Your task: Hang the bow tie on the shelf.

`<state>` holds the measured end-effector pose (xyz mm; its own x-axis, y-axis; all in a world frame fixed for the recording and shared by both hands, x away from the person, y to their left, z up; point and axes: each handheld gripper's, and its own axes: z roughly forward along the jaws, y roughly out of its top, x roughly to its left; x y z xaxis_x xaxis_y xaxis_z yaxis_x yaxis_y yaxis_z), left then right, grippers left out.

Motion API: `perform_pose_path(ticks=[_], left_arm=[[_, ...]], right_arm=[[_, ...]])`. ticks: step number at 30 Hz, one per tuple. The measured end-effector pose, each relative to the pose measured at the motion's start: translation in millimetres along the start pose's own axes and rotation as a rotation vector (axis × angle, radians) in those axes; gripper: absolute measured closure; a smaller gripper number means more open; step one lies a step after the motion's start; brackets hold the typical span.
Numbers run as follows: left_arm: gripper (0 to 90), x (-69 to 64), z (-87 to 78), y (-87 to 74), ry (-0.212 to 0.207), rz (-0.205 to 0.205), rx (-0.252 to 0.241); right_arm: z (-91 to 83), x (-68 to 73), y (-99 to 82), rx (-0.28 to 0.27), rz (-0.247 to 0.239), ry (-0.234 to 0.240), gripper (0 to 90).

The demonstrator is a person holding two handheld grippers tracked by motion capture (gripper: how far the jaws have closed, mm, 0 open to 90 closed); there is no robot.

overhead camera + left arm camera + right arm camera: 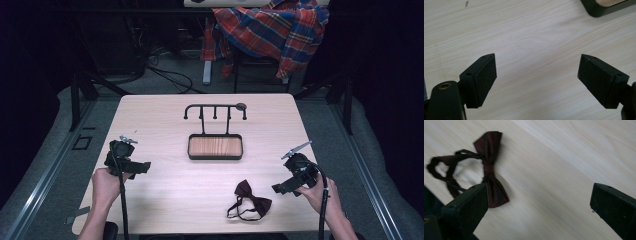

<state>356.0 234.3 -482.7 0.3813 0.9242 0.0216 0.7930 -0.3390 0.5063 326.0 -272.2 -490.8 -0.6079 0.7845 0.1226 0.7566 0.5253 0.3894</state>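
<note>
I hold the right gripper (283, 187) at about four o'clock on the tabletop (165, 195), and its jaws stand wide apart with nothing between them. In the right gripper view, the dark red bow tie (489, 167) lies flat on the light wood, at about ten o'clock from the gap of my jaws, and its lower wing passes just behind the left jaw; whether the jaw touches the cloth, I cannot tell. The thin strap (444, 168) of the bow tie makes a loose loop at nine o'clock from the knot. In the high view the bow tie (252, 200) is near the front edge of the tabletop, at about five o'clock from the centre, just beside the right gripper and at its nine o'clock side. I hold the left gripper (142, 167) at about eight o'clock on the tabletop, well apart from the bow tie; its jaws are also apart, and in the left gripper view there is bare wood between them. A black stand (215, 112) with small hooks rises at twelve o'clock from the centre, and its wooden tray (215, 146) sits at the centre of the tabletop; a corner of this tray (599, 8) appears at one o'clock in the left gripper view. Behind the tabletop, a checked shirt (272, 27) hangs over a chair.
</note>
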Motion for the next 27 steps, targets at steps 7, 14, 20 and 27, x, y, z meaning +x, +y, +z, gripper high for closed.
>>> perform_pose_path(ticks=[7,14,20,27], left_arm=[[15.7,-3.1,2.7,1.2,0.015,0.026,0.029],[15.3,-6.0,4.5,0.9,0.014,0.054,0.042],[15.2,-4.6,4.8,1.1,0.003,0.046,0.045],[15.3,-6.4,6.3,1.6,-0.004,0.057,0.049]], right_arm=[[3.4,5.4,2.9,0.010,0.000,0.028,3.4],[14.6,18.4,10.7,0.034,-0.018,0.095,2.7],[30.4,35.3,21.7,0.083,-0.049,0.146,16.7],[38.8,44.9,27.9,0.100,-0.075,0.162,35.4]])
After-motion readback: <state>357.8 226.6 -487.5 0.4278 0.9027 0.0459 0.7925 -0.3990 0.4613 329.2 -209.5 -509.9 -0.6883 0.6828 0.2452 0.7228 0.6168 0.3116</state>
